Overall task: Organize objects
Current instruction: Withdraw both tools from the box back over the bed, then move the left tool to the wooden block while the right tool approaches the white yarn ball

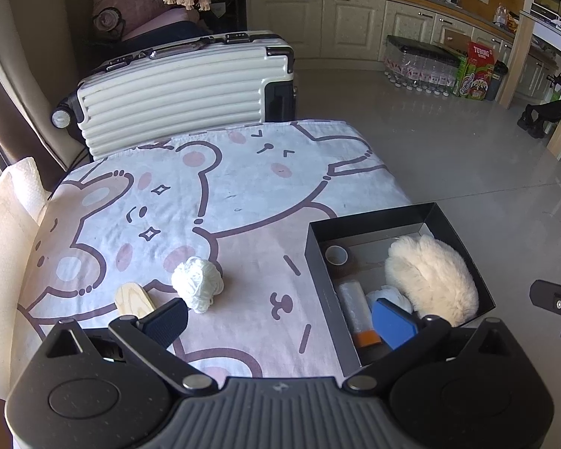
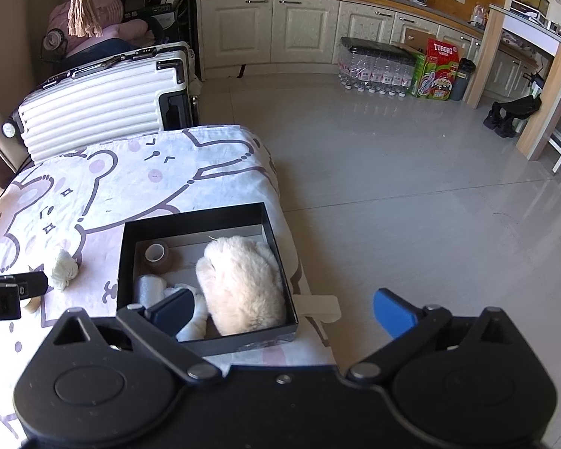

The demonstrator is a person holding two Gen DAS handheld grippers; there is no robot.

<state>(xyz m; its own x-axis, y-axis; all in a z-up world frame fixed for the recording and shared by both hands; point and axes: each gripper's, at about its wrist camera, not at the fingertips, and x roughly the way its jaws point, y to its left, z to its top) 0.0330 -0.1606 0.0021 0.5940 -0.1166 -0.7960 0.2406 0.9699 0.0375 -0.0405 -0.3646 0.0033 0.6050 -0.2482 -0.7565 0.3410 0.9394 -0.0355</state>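
My two tools hang spread wide and empty over the worktop (image 1: 243, 194) draped in a pale cartoon-bear cloth. The left hand-held gripper (image 1: 282, 321) has nothing between its fingers, and the same goes for the right hand-held gripper (image 2: 280, 312).

Largest first: the open black cardboard box (image 1: 318, 262) sits ahead and to the right of my left tool, and directly under the inner finger of my right one. Inside it, the fluffy cream plush mitt (image 2: 243, 284) fills the far right side; a brown tape roll (image 2: 157, 256) stands at the back left, with a clear wrapped roll with an orange end (image 1: 355, 307) and some white fabric nearer me.

Still outside the box, I judge, are the ball of white yarn (image 1: 196, 282), just ahead of my left tool's dark finger, and the small pale wooden piece (image 1: 134, 299) to its left, touching neither.

I'd take the yarn next: centre the fingers either side of its middle, squeeze softly so loose strands don't snag, then carry it to the bare floor of the box behind the roll.
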